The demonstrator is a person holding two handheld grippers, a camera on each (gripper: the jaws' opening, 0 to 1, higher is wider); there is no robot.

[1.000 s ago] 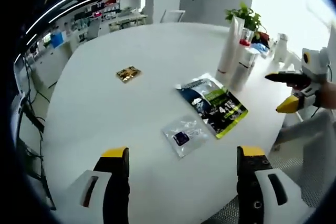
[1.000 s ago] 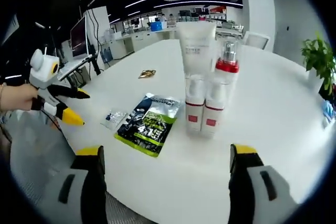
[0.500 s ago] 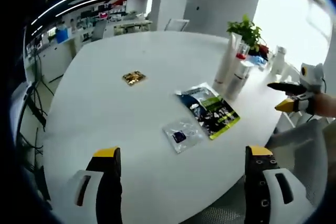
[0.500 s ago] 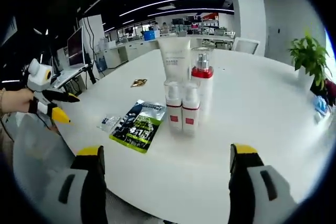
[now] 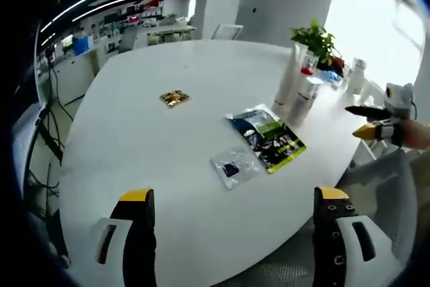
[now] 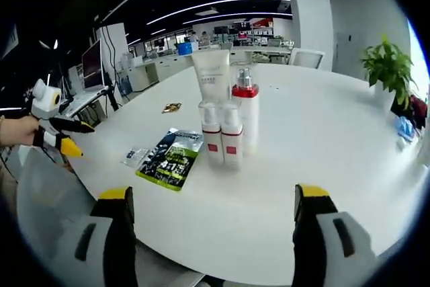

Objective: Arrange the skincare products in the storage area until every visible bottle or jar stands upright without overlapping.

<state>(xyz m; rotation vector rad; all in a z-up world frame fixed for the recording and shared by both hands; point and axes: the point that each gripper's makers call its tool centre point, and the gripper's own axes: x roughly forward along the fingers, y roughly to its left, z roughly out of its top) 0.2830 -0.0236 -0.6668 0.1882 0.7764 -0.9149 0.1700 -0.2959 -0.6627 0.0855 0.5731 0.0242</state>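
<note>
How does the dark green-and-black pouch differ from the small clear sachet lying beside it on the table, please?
The dark pouch is clearly larger than the clear sachet. The pouch is opaque, printed in black, blue and green; the sachet is see-through with a small dark patch in its middle. The pouch lies closer to the standing bottles than the sachet. Both lie flat on the white table.

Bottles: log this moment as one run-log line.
bottles: four upright, grouped | pouch: flat beside them | left hand-held gripper: open, empty | right hand-held gripper: open, empty
</note>
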